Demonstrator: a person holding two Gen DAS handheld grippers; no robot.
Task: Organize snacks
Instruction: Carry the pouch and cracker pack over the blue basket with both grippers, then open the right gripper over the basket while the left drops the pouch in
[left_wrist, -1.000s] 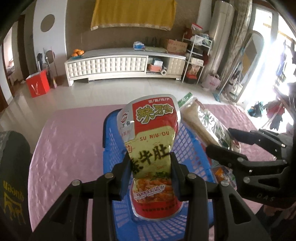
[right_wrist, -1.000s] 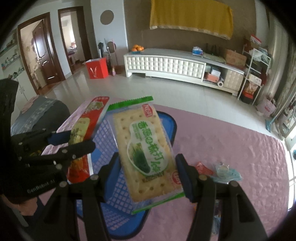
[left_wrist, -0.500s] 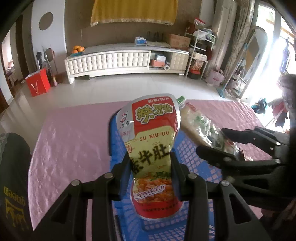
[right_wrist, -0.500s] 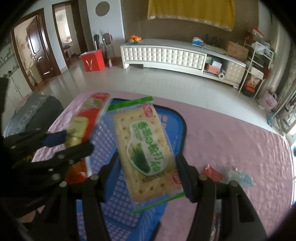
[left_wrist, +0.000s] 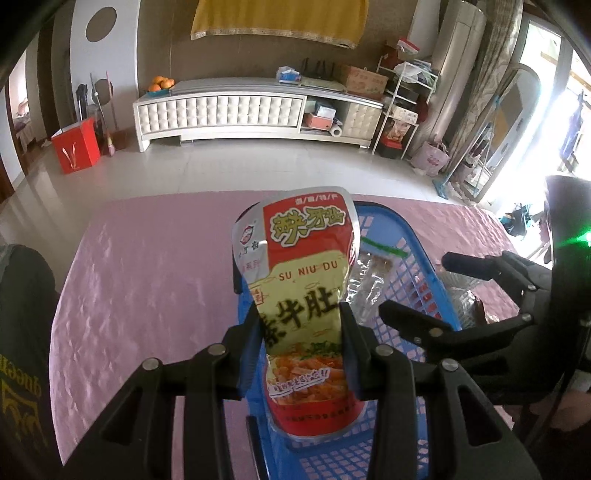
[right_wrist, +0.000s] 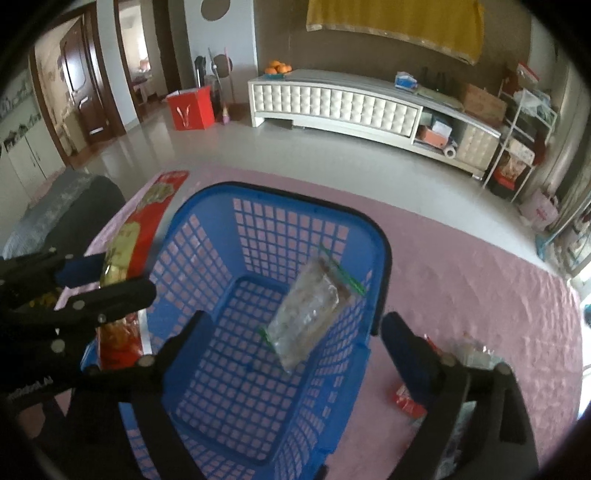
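Note:
A blue mesh basket (right_wrist: 280, 199) stands on the pink tablecloth. My right gripper (right_wrist: 295, 325) hovers over it; its jaws are opening and nothing is between them. Below them a clear cracker packet with green edges (right_wrist: 314, 306) lies tilted inside the basket, against its right wall. My left gripper (left_wrist: 301, 325) is shut on a red and yellow snack pouch (left_wrist: 306, 258), which stands upright over the basket's left side (left_wrist: 413, 236). In the left wrist view the right gripper (left_wrist: 417, 284) shows on the right. In the right wrist view the left gripper (right_wrist: 114, 277) and the pouch (right_wrist: 147, 218) show on the left.
Loose snack wrappers (right_wrist: 406, 398) and a clear packet (right_wrist: 476, 350) lie on the pink cloth (right_wrist: 461, 277), right of the basket. A dark cushion with yellow lettering (left_wrist: 22, 332) sits at the table's left edge. Beyond the table are a tiled floor and a white cabinet (left_wrist: 221, 110).
The right gripper's jaws have spread wide and let go of the cracker packet, which now lies in the basket. The left gripper still holds the pouch.

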